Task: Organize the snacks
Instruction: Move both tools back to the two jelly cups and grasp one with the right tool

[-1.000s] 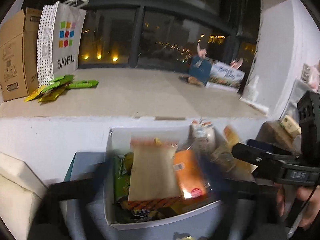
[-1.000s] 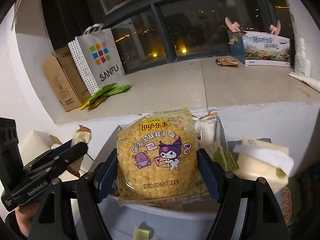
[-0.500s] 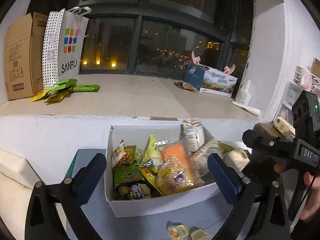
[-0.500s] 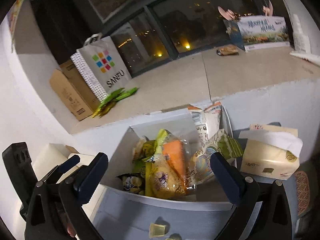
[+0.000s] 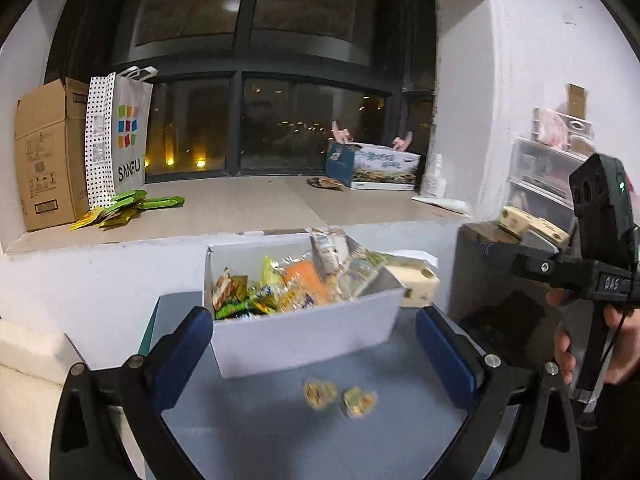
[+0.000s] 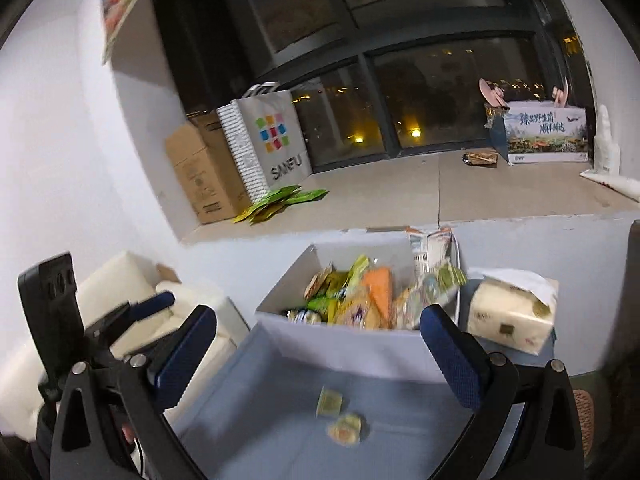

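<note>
**Left wrist and right wrist views: two small snacks loose before a filled box**

Left wrist view. We see the left gripper (image 5: pixel 314 354) with its jaws spread wide and nothing between them. Ahead stands the white box (image 5: pixel 304 336), packed with snack packets (image 5: pixel 280 288). Two small wrapped snacks (image 5: pixel 340 396) lie on the blue-grey tabletop (image 5: pixel 248 432), just in front of the box and side by side. The right gripper (image 5: pixel 540 256), held in a hand (image 5: pixel 588 348), enters from the right edge; its jaws are not visible here. A tissue pack (image 5: pixel 416 280) sits beside the box.

Right wrist view. We see the right gripper (image 6: pixel 318 354) likewise spread wide and empty. The same two snacks (image 6: pixel 340 416) lie between its fingers and the box (image 6: pixel 352 348).

Handling. We judge the loose pieces to be light, small and slick in their wrappers, though blur hides detail. A pinch across the middle of one piece, pressed flat to the table, seems the safest hold; a grip at a wrapper edge would likely slip. Moderate closing force should avoid crushing the contents.
</note>
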The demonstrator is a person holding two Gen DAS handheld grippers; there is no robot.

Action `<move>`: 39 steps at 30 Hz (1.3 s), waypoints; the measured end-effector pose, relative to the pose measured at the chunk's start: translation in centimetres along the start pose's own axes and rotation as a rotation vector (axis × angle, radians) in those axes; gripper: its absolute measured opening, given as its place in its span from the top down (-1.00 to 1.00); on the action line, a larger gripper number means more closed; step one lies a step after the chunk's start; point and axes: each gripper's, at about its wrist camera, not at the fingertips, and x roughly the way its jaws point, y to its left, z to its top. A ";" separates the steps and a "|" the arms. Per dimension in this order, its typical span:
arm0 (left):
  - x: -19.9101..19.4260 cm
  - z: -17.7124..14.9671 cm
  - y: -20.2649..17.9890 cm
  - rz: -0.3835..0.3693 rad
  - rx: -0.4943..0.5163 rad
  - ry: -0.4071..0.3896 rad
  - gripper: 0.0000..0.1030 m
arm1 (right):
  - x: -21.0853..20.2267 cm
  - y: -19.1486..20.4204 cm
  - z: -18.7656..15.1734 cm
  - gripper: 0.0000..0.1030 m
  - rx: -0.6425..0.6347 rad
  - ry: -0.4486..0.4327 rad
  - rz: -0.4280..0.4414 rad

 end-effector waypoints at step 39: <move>-6.6 -10.2 0.5 0.028 -0.133 0.095 -1.00 | 9.0 1.3 -13.8 -1.00 -0.141 0.291 -0.231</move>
